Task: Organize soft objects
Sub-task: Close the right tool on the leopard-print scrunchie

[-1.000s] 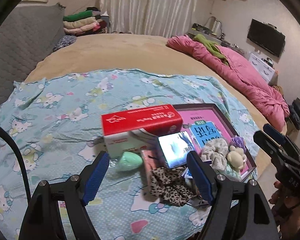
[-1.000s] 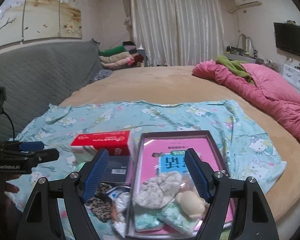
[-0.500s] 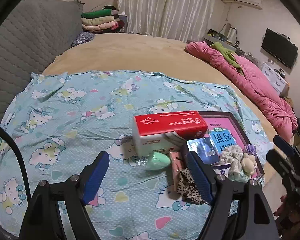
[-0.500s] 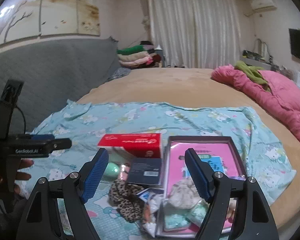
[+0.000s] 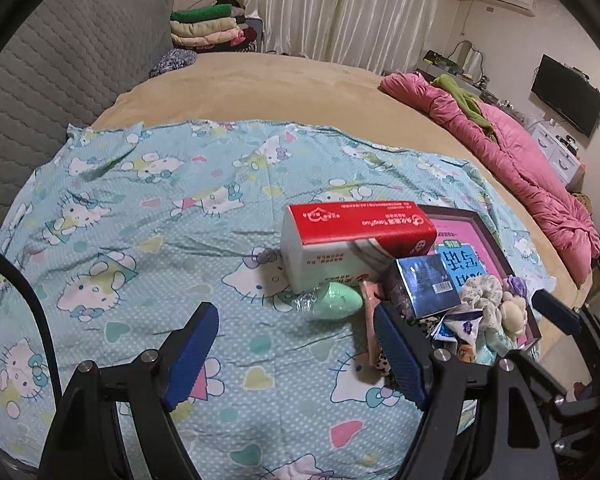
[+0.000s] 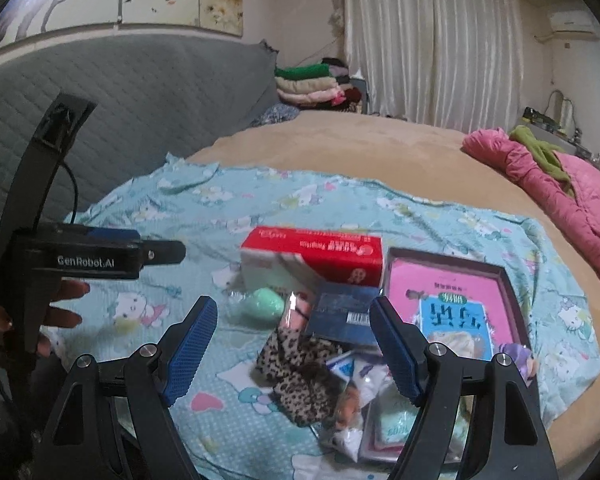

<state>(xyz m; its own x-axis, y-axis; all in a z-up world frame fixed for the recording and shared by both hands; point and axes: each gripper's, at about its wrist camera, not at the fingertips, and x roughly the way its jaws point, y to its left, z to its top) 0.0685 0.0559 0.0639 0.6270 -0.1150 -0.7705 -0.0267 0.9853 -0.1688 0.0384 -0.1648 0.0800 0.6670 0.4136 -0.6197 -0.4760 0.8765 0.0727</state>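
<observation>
Leopard-print scrunchie (image 6: 300, 376) lies on the cartoon-cat sheet (image 5: 148, 216) on the bed, beside a mint green egg-shaped sponge (image 5: 336, 300), in front of the red-and-white tissue box (image 5: 352, 240). Dark blue box (image 6: 344, 312) leans at the edge of the tray (image 6: 512, 300) with its pink book. Left tool (image 5: 296, 356) open, empty, above the sheet. Right tool (image 6: 292, 352) open, empty, over the scrunchie.

Dim indoor light, slight blur, heavy fisheye warp w/ dark corners
</observation>
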